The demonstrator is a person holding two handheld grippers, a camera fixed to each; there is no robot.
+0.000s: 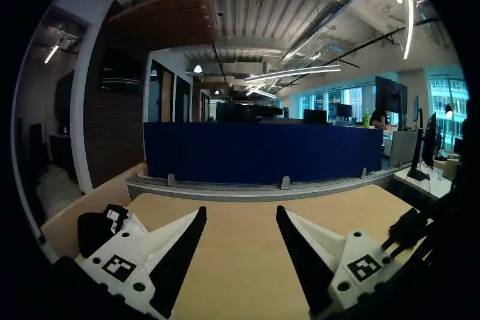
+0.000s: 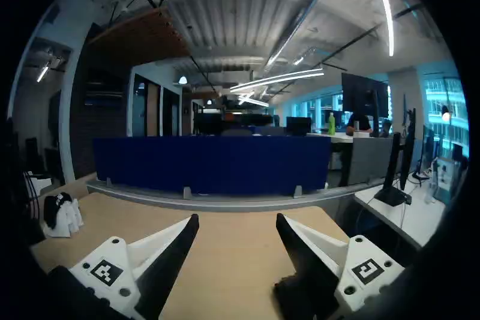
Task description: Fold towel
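so, the left gripper (image 1: 241, 211): its two fingers (image 1: 180, 242) are spread wide with nothing between them, just bare tabletop in the gap; same deal with the right gripper (image 2: 237, 218), fingers (image 2: 174, 248) wide apart and holding nothing; both have white bodies with black inner faces and a little square marker on each side.

under both is a light wooden table (image 1: 240, 278); where the towel is, honestly can't tell from here; off at the table's left end sits a black-and-white object (image 2: 60, 212), can't make out what it is; the left gripper view has it just behind that gripper's left finger (image 1: 99, 227); some black gear (image 1: 411, 227) pokes in at the right of that view too.

past the far edge of the table runs a grey rail and then a dark blue partition (image 1: 258, 152) right across; behind it, rows of monitors, a green bottle (image 2: 330, 122) and a person (image 2: 360, 122) seated far back; to the right, a white desk (image 2: 408, 212) with a monitor stand on it, windows beyond; overhead, long curved light strips (image 2: 384, 8) under an open ceiling.
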